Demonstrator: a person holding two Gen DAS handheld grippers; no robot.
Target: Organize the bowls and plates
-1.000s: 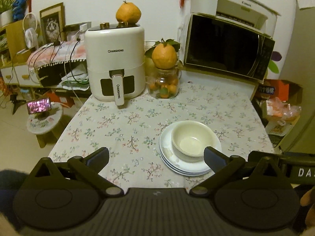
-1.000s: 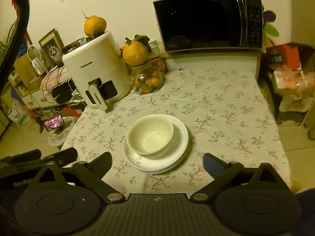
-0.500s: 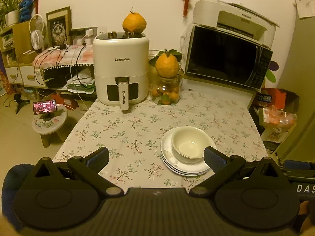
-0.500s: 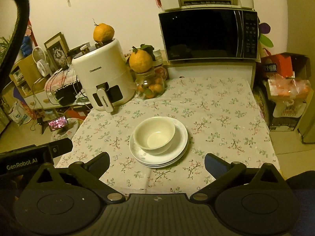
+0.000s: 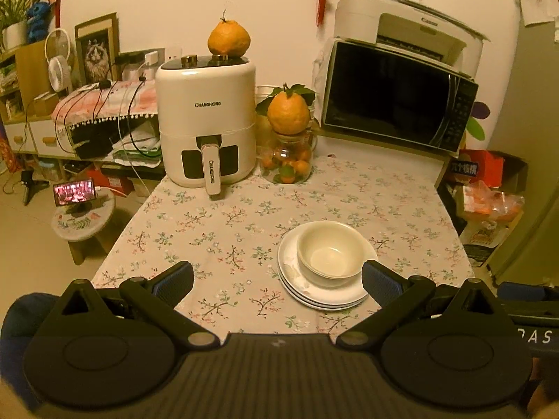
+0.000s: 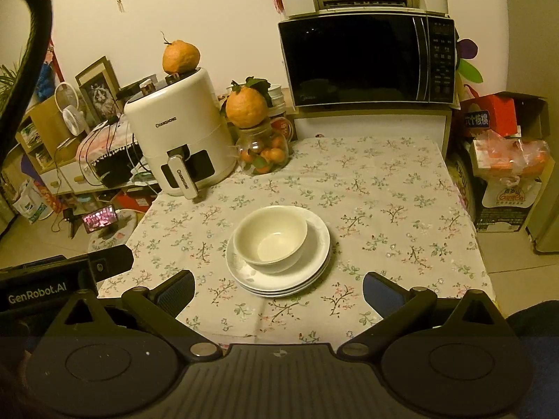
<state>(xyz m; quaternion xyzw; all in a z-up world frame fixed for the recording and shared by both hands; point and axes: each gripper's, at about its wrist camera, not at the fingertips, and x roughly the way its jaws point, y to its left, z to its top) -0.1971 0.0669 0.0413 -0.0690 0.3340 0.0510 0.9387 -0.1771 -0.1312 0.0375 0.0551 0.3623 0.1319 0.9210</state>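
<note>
A cream bowl sits inside a stack of white plates near the front of a table with a floral cloth. My left gripper is open, held back from the table's front edge, with the stack ahead and to its right. My right gripper is open too, pulled back over the front edge, the stack just beyond its fingers. Nothing is held in either one.
A white air fryer with an orange on top stands at the back left, a glass jar of oranges beside it. A microwave with a printer on it sits behind the table. A low stool with a phone stands left.
Both grippers have drawn back and risen from the table, so the bowl and plates look smaller and farther off. The stack has not moved.
</note>
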